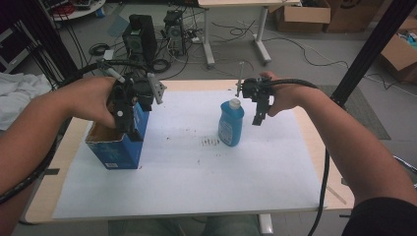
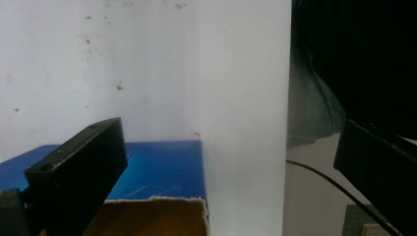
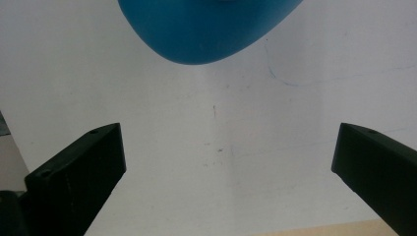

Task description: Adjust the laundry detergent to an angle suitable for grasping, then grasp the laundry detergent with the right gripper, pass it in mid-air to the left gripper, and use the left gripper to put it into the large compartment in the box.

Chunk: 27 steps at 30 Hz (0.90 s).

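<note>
White sheet covers wooden table; both hand-held grippers gape wide, empty.

glossy plastic bottle, torn cardboard box, matt paper sheet.

table | white sheet (speckled) | blue box | blue bottle upright

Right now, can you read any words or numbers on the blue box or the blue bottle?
Blue box: a small pale label low on its front, too blurred to read.
Blue bottle: a pale label on its side, too blurred to read.
No other text can be read.
</note>
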Available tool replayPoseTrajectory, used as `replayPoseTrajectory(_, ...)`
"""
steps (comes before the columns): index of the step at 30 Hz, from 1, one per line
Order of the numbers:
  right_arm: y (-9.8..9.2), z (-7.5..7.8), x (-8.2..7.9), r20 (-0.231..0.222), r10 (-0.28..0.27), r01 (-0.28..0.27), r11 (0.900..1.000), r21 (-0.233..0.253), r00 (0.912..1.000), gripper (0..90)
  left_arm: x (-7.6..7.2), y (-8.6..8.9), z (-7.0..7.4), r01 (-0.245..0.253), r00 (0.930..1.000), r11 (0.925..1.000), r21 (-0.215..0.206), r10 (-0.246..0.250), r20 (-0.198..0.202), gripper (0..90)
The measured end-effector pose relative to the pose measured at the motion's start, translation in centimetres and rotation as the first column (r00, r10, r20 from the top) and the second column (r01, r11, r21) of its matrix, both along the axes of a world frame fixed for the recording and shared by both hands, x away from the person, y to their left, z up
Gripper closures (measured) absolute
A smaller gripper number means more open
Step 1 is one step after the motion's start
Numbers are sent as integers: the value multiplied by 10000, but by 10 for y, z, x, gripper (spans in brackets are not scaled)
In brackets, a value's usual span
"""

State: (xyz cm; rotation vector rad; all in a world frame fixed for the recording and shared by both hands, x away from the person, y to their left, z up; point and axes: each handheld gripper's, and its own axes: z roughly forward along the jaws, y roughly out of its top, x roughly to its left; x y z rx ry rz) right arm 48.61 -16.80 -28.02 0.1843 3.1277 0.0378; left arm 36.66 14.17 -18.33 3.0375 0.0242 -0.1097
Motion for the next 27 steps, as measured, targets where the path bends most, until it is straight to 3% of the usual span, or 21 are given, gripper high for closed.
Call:
replayPoseTrajectory(6, 1, 2, -1, 28, 5, -5, 10000, 69, 10000, 0, 1, -1, 0, 61, 10000, 10000, 31, -61, -17, 1)
replayPoseTrajectory(12, 1, 1, -2, 29, 124, -124, 9999, -3, 9999, 0, 4, 1, 1, -178, 9998, 9998, 134, 178, 35, 1)
replayPoseTrajectory(19, -2, 2, -1, 88, 129, -129, 9999, 91, 9999, 0, 4, -3, -5, -125, 9999, 9999, -45, 125, 3, 1)
replayPoseTrajectory(27, -3, 3, 0, 114, 48, -50, 9999, 130, 9999, 0, 3, -2, -2, -116, 9999, 9999, -105, 116, 58, 1)
